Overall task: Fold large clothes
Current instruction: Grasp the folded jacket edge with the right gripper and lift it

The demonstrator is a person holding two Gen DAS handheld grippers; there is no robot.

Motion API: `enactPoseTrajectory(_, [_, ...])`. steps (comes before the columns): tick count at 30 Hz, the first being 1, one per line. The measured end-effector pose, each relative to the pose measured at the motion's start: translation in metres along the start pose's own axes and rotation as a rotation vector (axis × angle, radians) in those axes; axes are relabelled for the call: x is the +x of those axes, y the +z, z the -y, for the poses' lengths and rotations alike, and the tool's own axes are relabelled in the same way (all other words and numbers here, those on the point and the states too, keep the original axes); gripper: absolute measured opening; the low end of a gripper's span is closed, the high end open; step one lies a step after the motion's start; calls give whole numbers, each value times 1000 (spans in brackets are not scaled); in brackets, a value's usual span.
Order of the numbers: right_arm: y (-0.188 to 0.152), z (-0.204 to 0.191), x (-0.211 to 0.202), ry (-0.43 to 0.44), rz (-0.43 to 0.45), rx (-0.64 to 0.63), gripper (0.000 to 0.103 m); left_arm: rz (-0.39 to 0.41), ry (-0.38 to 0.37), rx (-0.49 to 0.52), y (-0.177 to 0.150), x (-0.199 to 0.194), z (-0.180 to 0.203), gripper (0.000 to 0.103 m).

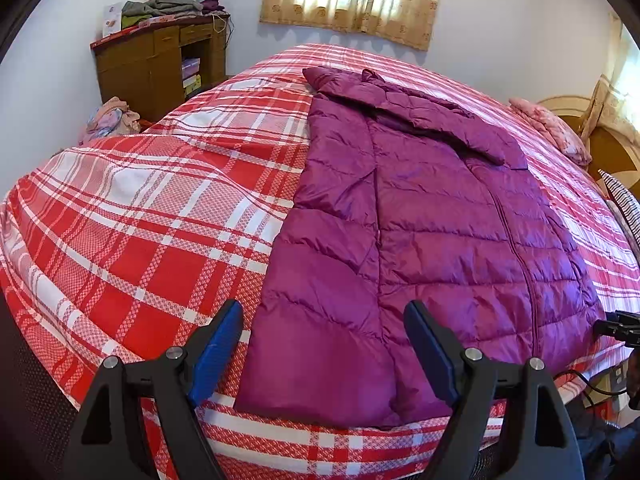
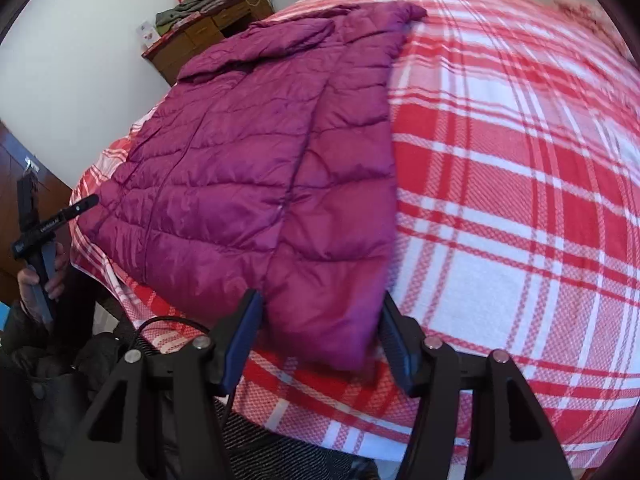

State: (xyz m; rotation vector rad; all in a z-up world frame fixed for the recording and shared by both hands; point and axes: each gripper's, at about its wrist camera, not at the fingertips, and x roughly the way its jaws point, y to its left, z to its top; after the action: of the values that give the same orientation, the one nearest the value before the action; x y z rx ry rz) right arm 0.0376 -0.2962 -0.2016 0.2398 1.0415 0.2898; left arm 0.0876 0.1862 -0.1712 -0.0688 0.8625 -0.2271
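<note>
A big purple puffy coat (image 1: 420, 240) lies flat on the red and white checked bed (image 1: 132, 220), its bottom edge at the near side. The left gripper (image 1: 324, 344) hangs above that edge, jaws wide apart, holding nothing. The right gripper (image 2: 320, 320) is open around the coat's near corner, not squeezing it.

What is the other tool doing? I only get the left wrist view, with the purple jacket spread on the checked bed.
Observer: The right tool is over the near right hem corner of the purple jacket, with its jaws open and not pressing on anything.
Operator: And who holds the left tool?
Observer: A hand is wrapped round its handle, just off the near edge of the bed.
Operator: Is anything under that corner?
Observer: Only the checked cover.
</note>
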Motion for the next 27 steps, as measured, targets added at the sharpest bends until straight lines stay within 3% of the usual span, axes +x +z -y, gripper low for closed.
enactPoseTrajectory(1, [1, -1, -1, 7, 5, -1, 58, 0, -2, 0, 0, 0, 0, 83])
enactPoseTrajectory(3, [2, -1, 1, 37, 6, 13, 29, 1, -10, -3, 0, 0, -1, 83])
enactPoseTrajectory(6, [2, -3, 8, 43, -11, 9, 17, 1, -8, 11, -2, -1, 1, 83])
enactPoseTrajectory(7, [3, -4, 8, 43, -8, 9, 16, 3, -11, 17, -3, -2, 2, 77])
enactPoseTrajectory(9, [4, -5, 4, 56, 12, 20, 12, 8, -25, 15, -3, -6, 3, 46])
enactPoseTrajectory(10, [5, -7, 1, 62, 32, 19, 11, -5, -51, -6, -3, -5, 1, 18])
enactPoseTrajectory(11, [7, -10, -5, 71, 61, 15, 11, -26, -93, -39, -2, -3, -3, 13])
enactPoseTrajectory(17, [21, -21, -40, 142, 211, 23, 11, 28, -154, -84, 1, -16, -3, 8])
enactPoseTrajectory(27, [33, -34, -99, 215, 400, 29, 10, 256, -279, -26, 34, -93, 16, 6])
